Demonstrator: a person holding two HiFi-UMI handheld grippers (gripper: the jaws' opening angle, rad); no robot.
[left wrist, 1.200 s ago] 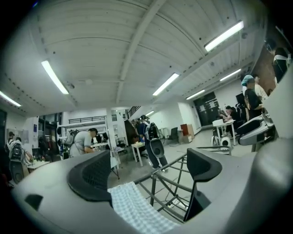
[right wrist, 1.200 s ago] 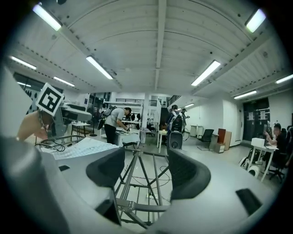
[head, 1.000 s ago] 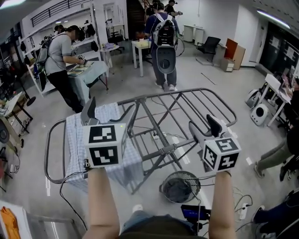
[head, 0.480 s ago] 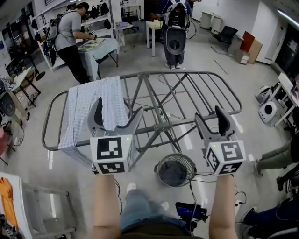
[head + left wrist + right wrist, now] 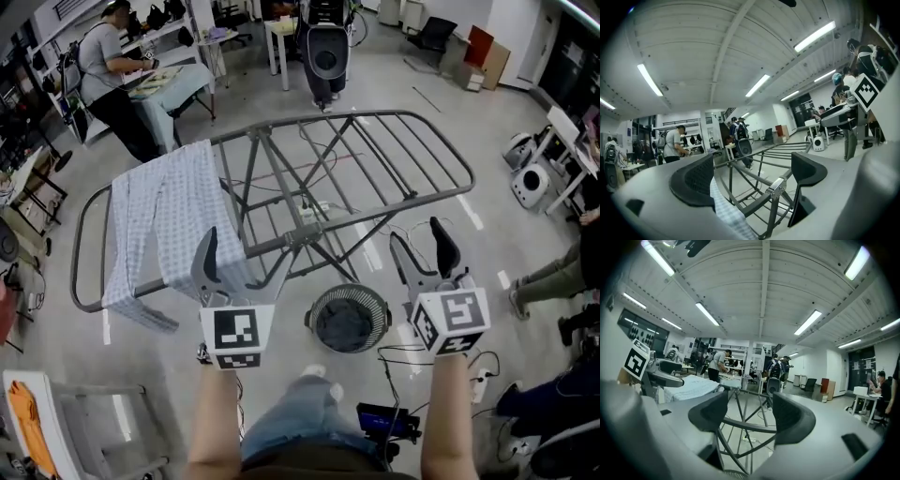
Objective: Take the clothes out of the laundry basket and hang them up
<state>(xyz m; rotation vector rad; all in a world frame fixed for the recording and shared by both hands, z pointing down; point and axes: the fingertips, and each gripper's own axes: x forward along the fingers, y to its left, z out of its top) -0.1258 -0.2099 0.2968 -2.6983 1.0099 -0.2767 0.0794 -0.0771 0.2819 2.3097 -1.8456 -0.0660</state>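
Drawing back from the drying rack (image 5: 405, 113), both grippers now sit lower and nearer the person than a second ago. The checked cloth (image 5: 173, 211) stays draped over the rack's left end, so that piece looks hung. The laundry basket (image 5: 349, 289) stands on the floor by the rack's near edge, between the grippers; its dark inside hides whether clothes remain. The left gripper (image 5: 246, 248) and right gripper (image 5: 417, 234) gape partly open, holding nothing, probably bound for the basket.
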